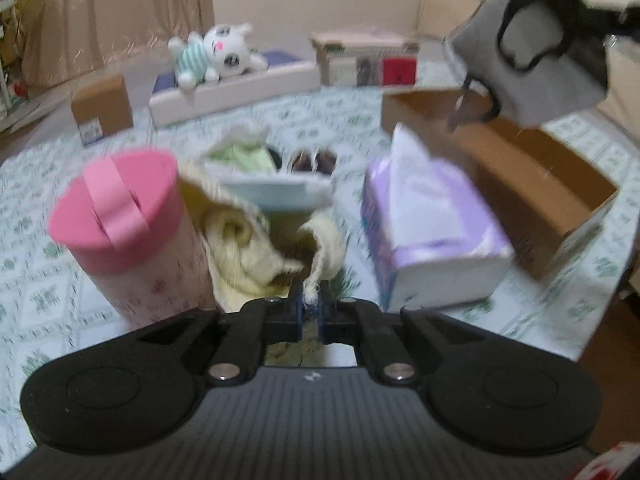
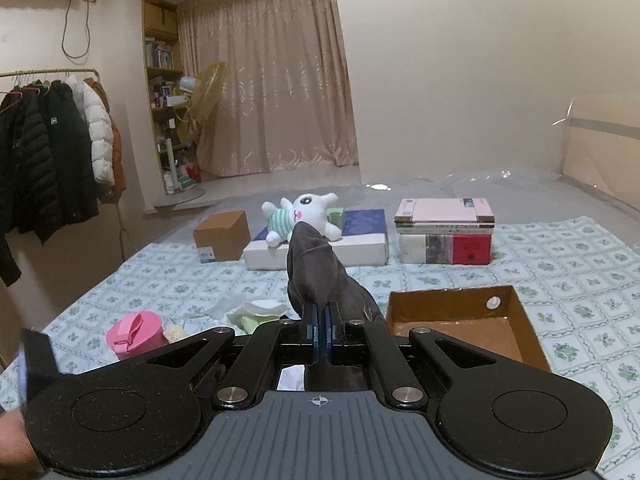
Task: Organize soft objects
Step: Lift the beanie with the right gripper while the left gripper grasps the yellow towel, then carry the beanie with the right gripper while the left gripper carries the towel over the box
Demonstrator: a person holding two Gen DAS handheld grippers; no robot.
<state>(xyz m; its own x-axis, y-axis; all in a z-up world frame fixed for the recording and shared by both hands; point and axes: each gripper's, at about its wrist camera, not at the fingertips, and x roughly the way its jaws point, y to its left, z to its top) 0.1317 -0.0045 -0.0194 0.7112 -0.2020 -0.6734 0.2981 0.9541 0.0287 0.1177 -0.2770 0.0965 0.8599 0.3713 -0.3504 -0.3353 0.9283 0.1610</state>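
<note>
your left gripper pinches the edge of a pale yellow cloth lying near the pink-lidded tub, your right gripper clamps a grey cloth left of the open cardboard box, tissue pack right of the yellow cloth

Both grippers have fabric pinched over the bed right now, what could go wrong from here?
1. The left hand-held gripper pinches only a thin corner of the pale yellow knitted cloth; it could slip free when lifted.
2. That cloth lies against the tall pink-lidded cylindrical container, so pulling it might tip the container.
3. The grey fabric piece in the right hand-held gripper has a dangling black strap, which may snag the open brown cardboard box.
</note>
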